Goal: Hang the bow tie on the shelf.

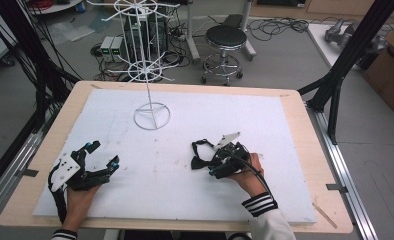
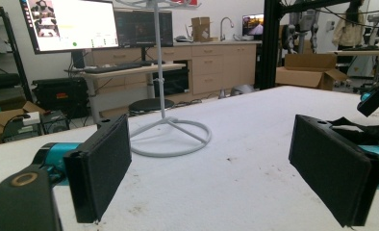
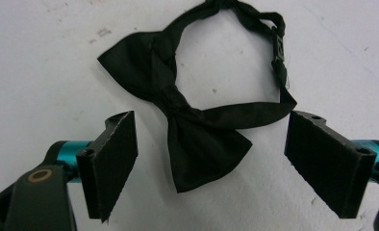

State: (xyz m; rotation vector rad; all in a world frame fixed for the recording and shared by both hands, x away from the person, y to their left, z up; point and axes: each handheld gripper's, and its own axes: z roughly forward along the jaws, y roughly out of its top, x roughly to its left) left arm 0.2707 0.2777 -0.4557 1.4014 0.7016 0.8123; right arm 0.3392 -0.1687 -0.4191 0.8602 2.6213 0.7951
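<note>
A black bow tie [image 3: 187, 122] with a looped neck strap lies flat on the white foam sheet [image 1: 185, 130]. In the high view the bow tie [image 1: 200, 156] sits just left of my right gripper [image 1: 216, 167]. That right gripper [image 3: 209, 159] hovers over it, open, one wing of the bow lying between the jaws. My left gripper [image 1: 104, 154] rests open at the sheet's front left. In its own view the left gripper [image 2: 226, 168] holds nothing and faces a white wire display stand [image 2: 170, 132].
The wire stand [image 1: 151, 116] rises from a ring base at the sheet's back centre, with spoked hook tiers higher up. A wooden tabletop [image 1: 305, 125] borders the sheet. Beyond the table stand a black stool [image 1: 225, 47], black frame posts and floor cables.
</note>
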